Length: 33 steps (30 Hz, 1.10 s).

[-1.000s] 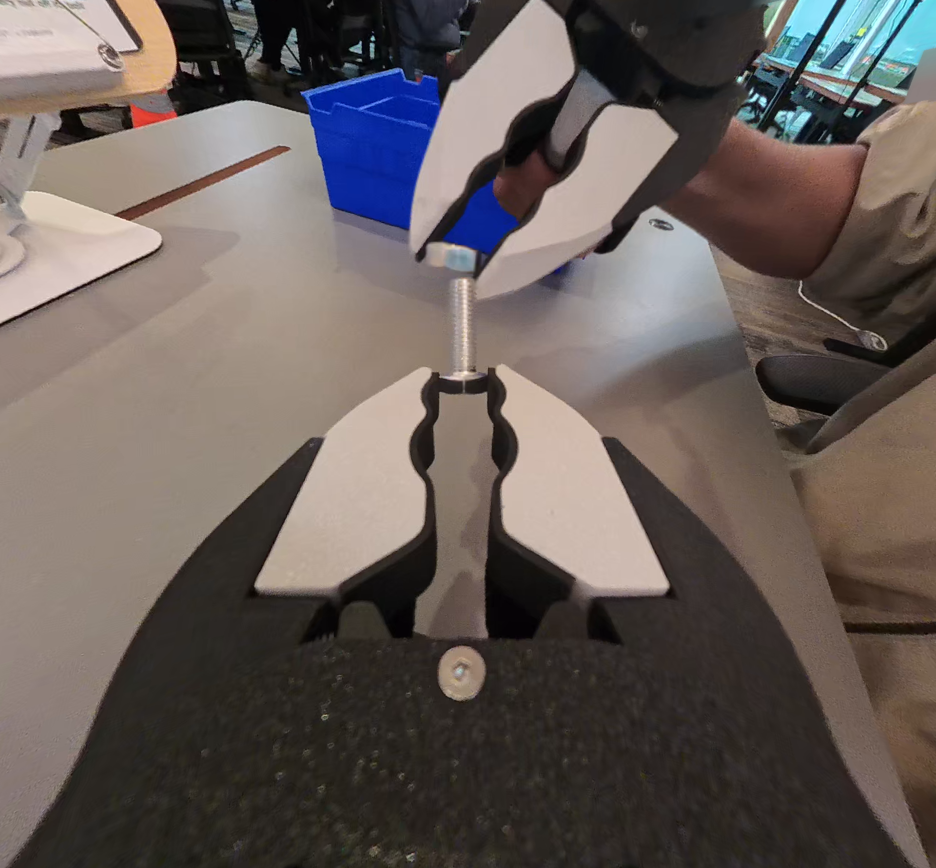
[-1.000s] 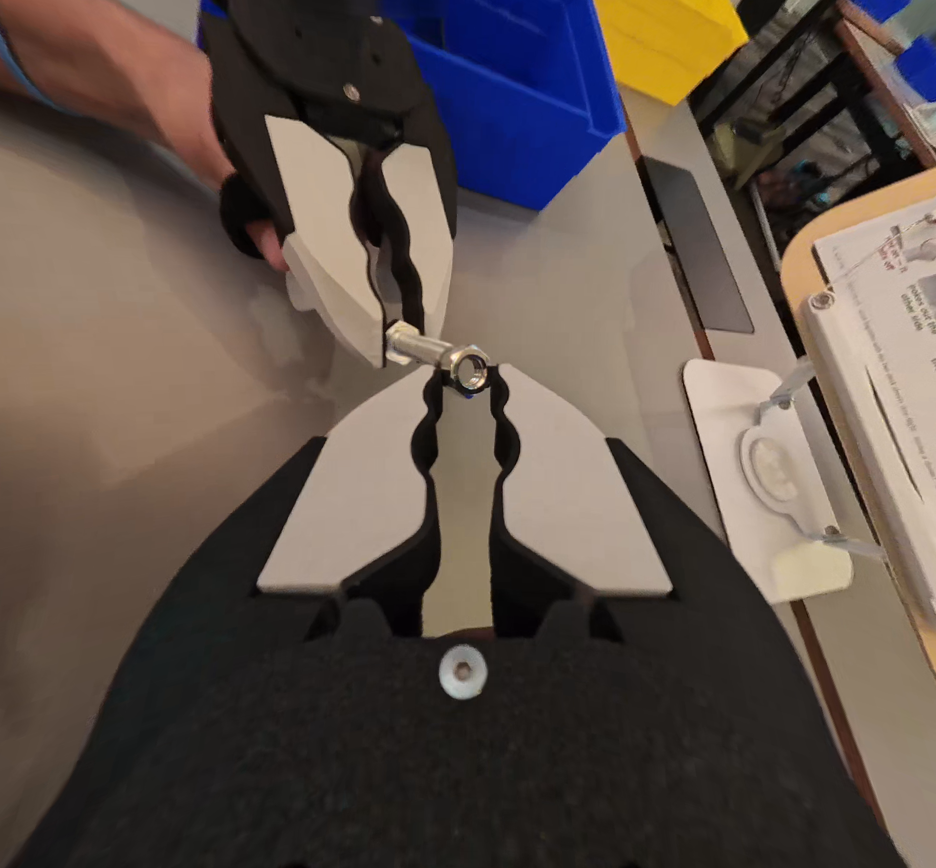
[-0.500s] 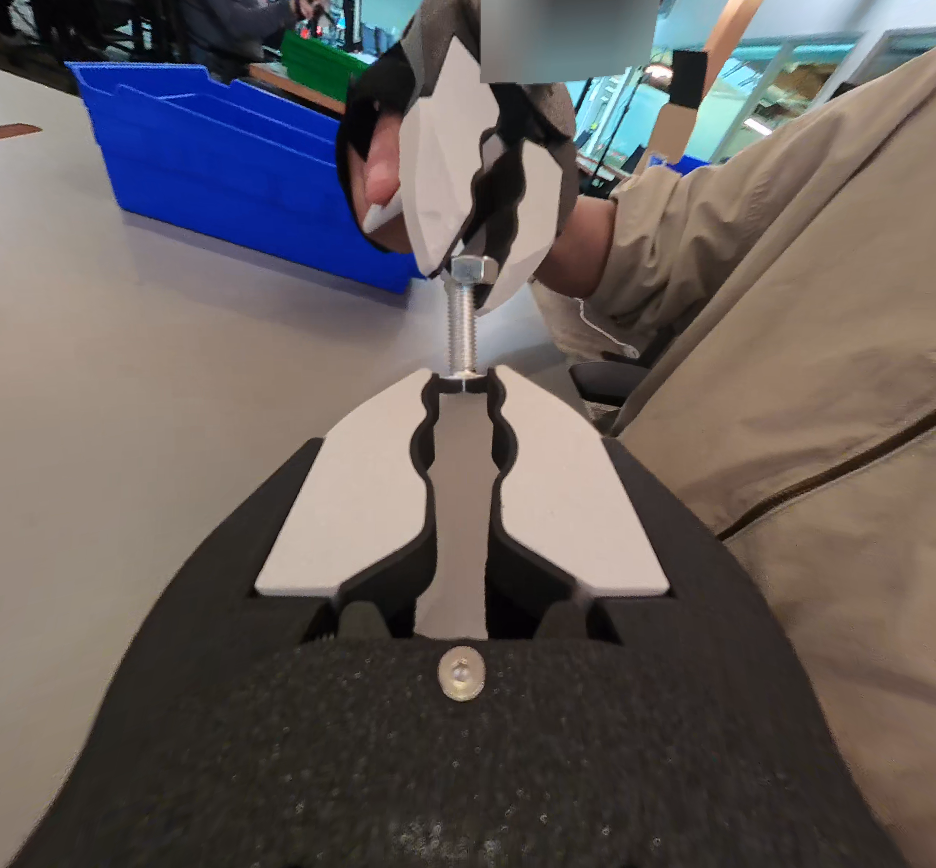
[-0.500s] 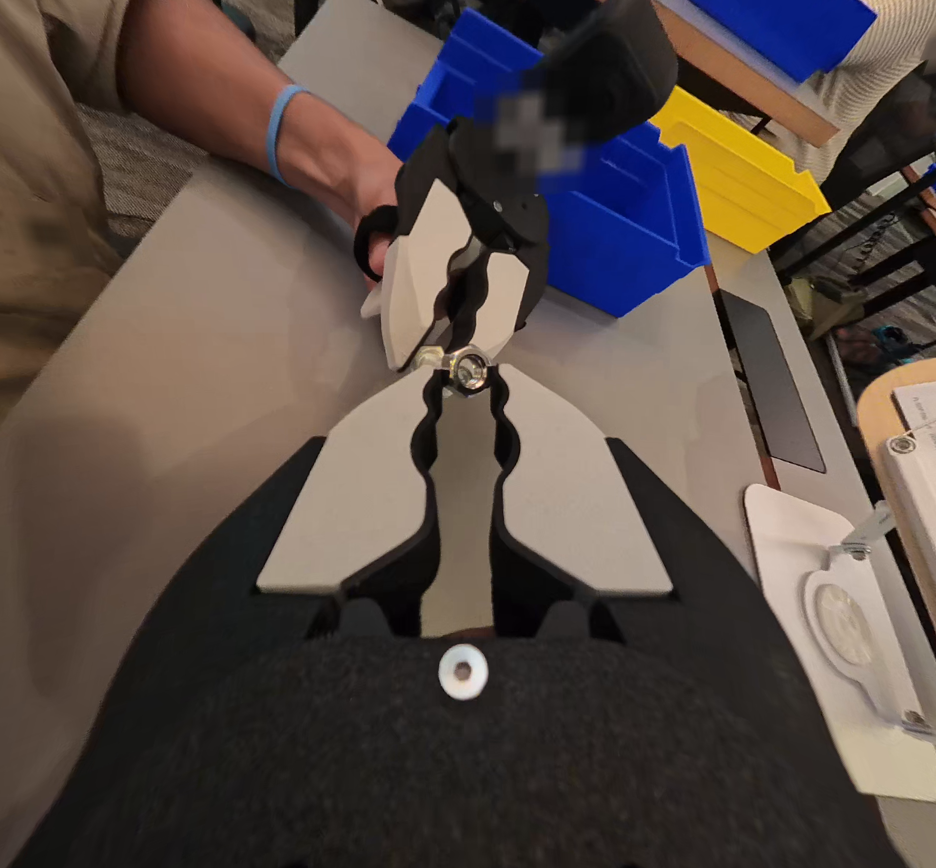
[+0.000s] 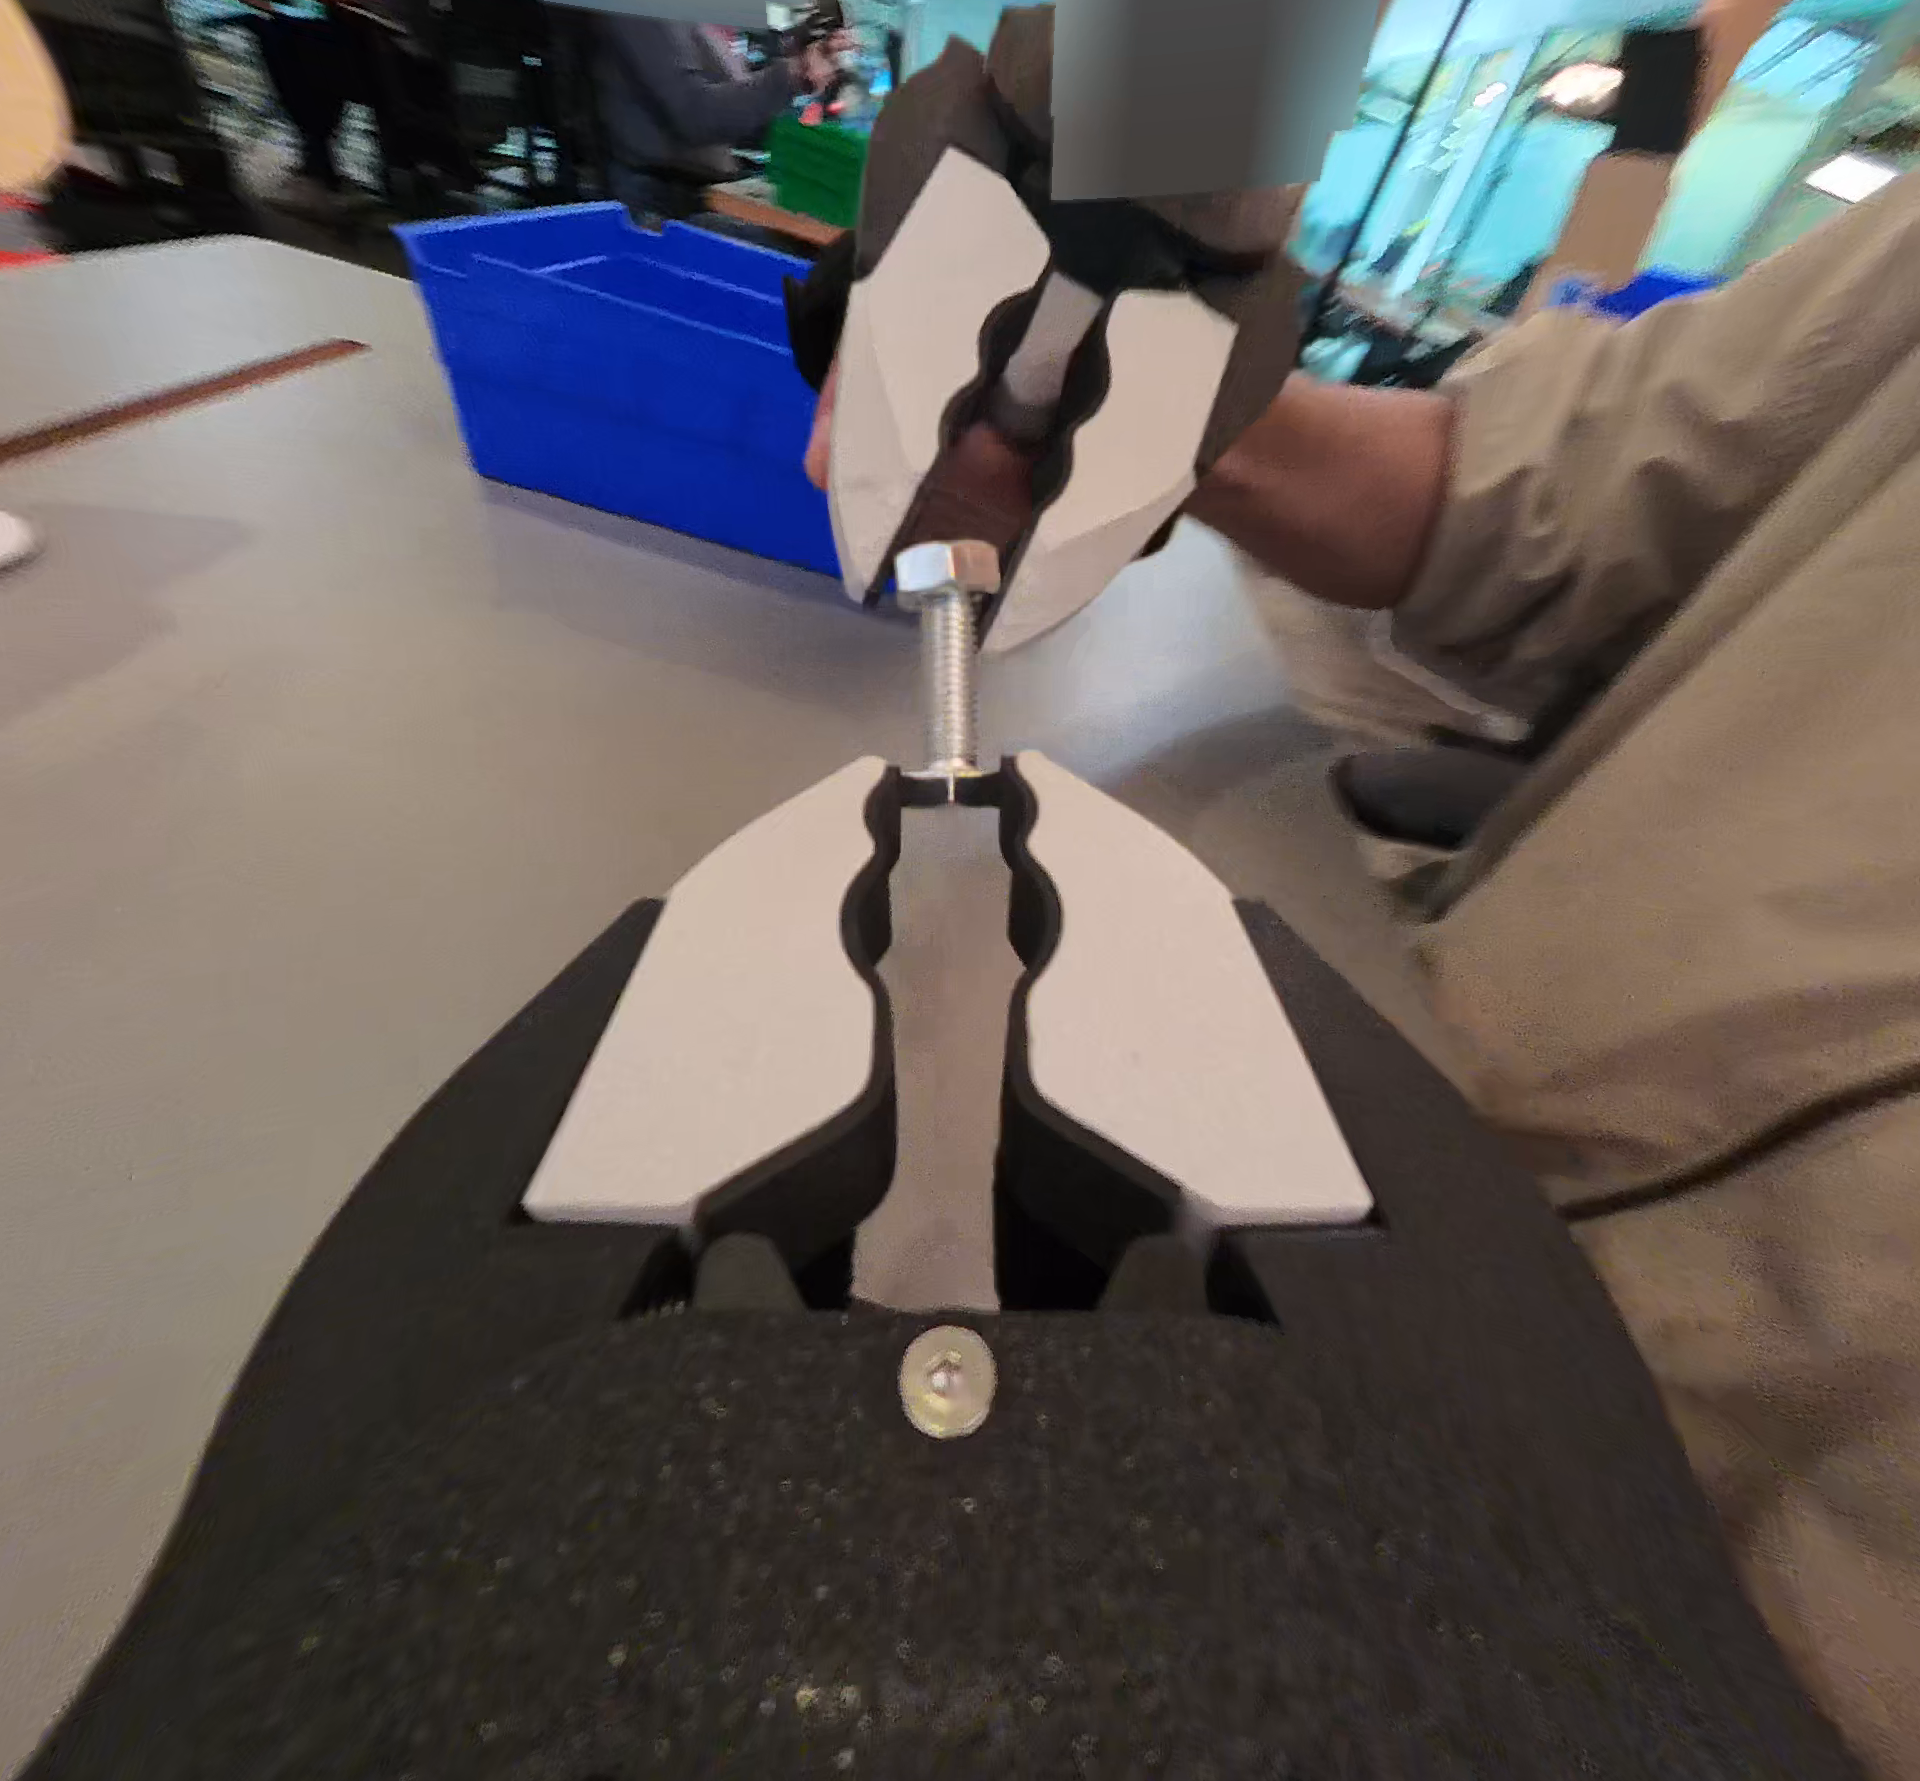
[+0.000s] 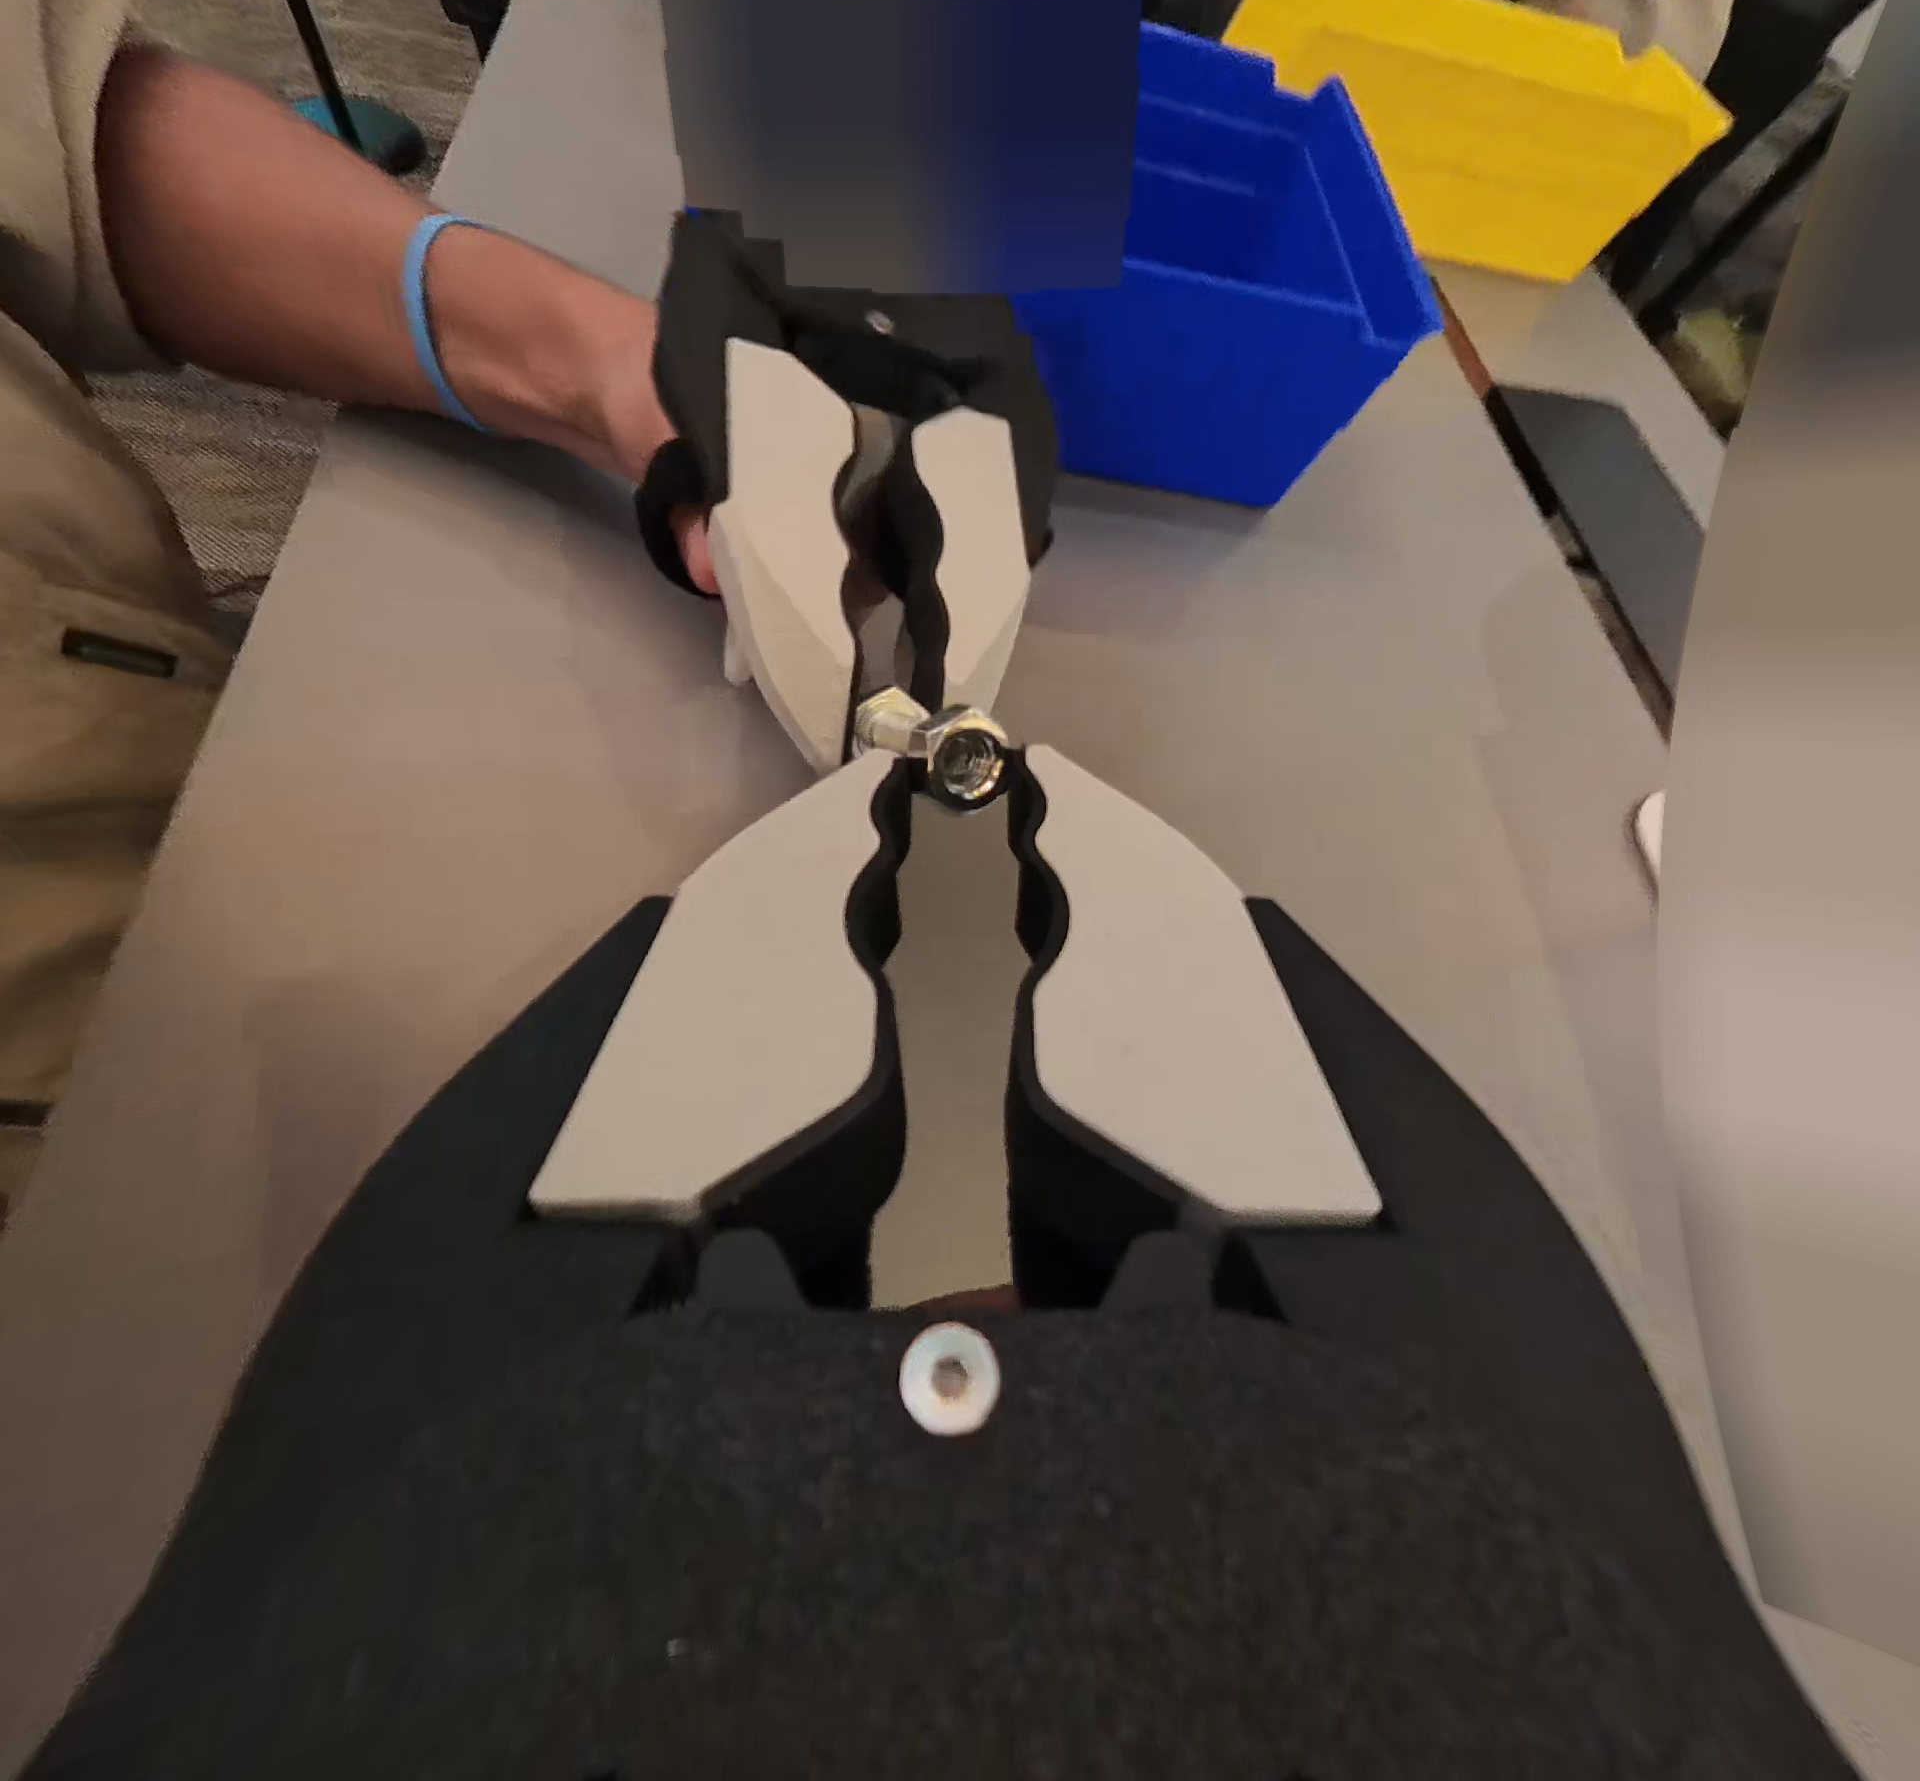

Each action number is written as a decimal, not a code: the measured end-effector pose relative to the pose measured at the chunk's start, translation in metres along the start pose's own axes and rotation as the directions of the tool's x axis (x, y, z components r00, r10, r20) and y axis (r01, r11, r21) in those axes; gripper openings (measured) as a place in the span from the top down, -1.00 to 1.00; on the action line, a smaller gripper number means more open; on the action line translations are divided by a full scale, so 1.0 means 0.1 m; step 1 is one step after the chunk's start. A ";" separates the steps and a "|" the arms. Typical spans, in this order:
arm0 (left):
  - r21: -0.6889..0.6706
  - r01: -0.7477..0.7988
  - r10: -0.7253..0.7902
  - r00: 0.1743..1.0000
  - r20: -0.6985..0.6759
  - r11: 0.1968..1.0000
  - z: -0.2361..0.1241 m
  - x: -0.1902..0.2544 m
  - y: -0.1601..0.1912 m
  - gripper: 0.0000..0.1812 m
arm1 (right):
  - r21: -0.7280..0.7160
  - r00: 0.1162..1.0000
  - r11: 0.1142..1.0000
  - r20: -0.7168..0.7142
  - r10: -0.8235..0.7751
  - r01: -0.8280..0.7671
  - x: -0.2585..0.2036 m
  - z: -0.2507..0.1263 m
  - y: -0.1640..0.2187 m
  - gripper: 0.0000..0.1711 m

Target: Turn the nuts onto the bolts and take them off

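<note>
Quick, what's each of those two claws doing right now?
Left gripper: closed on the bolt, at its head end.
Right gripper: closed on the nut at the bolt's far end.

Left claw (image 5: pixel 951 775) and right claw (image 6: pixel 961 770) meet tip to tip, both clamped

The right hand-held gripper (image 5: pixel 940 588) has rotated about the bolt (image 5: pixel 951 682).

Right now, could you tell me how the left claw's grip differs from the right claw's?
The left claw pinches the bolt by its head; the right claw pinches the nut at the thread's tip. The left claw points along the shaft; the right claw faces the nut's bore. Both are shut, gripping with their tips.
</note>
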<state>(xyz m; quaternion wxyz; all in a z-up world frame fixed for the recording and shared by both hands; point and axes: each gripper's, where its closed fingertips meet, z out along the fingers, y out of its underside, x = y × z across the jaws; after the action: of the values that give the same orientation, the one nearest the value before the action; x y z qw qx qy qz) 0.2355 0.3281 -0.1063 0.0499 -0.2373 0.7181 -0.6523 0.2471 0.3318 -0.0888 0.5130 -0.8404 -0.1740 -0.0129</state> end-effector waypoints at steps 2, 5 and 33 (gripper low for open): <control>-0.034 -0.089 0.092 0.989 0.113 0.995 0.02 -0.07 0.01 0.81 | -0.018 0.996 0.996 0.005 0.087 -0.087 0.03 0.00 0.04 0.79; -0.091 -0.204 0.221 0.944 0.243 0.975 0.04 -0.13 0.01 0.81 | -0.044 0.980 0.979 0.003 0.200 -0.199 0.06 -0.01 0.08 0.79; -0.276 -0.246 0.340 0.862 0.376 0.929 -0.02 -0.43 0.19 0.81 | -0.475 0.979 0.856 -0.107 0.175 -0.205 0.20 0.04 0.85 0.79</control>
<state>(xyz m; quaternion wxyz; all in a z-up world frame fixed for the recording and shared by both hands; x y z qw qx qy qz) 0.2676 0.3483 -0.1346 0.2748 -0.2625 0.7858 -0.4881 0.2913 0.3052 -0.1595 0.2906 -0.9541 -0.0662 -0.0303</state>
